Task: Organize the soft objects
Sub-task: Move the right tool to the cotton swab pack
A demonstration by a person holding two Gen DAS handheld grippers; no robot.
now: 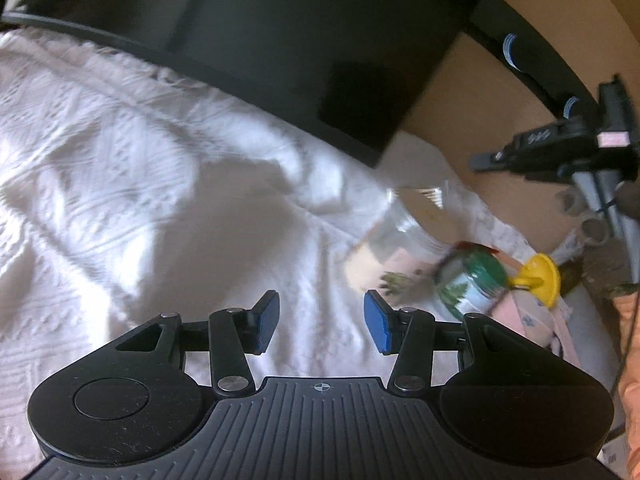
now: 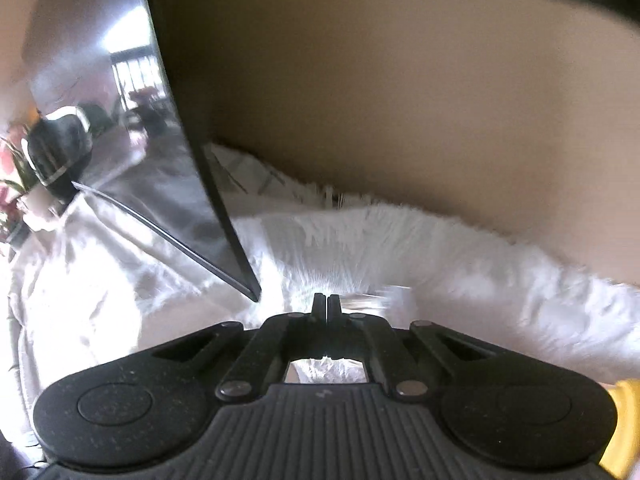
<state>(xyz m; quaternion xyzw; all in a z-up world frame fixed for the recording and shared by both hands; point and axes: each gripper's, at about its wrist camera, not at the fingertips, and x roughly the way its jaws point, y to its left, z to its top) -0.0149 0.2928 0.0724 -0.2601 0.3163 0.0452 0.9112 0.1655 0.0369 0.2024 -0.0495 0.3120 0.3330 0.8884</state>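
Note:
A white textured cloth (image 1: 132, 184) with a fringed edge covers the table in the left wrist view. My left gripper (image 1: 320, 322) is open and empty just above it, blue pads apart. To its right lies a clear plastic bag (image 1: 404, 236) holding a green and white item (image 1: 476, 280). In the right wrist view my right gripper (image 2: 327, 304) has its jaws together at the white furry fabric (image 2: 400, 248); blur hides whether any fabric is pinched between them. The other gripper (image 1: 560, 152) shows at the right of the left wrist view.
A black monitor (image 1: 280, 52) stands at the back of the cloth, its dark screen (image 2: 132, 128) reflecting the room. A tan wall (image 2: 400, 100) is behind. A yellow object (image 1: 540, 276) and pink packaging (image 1: 528, 320) lie right of the bag.

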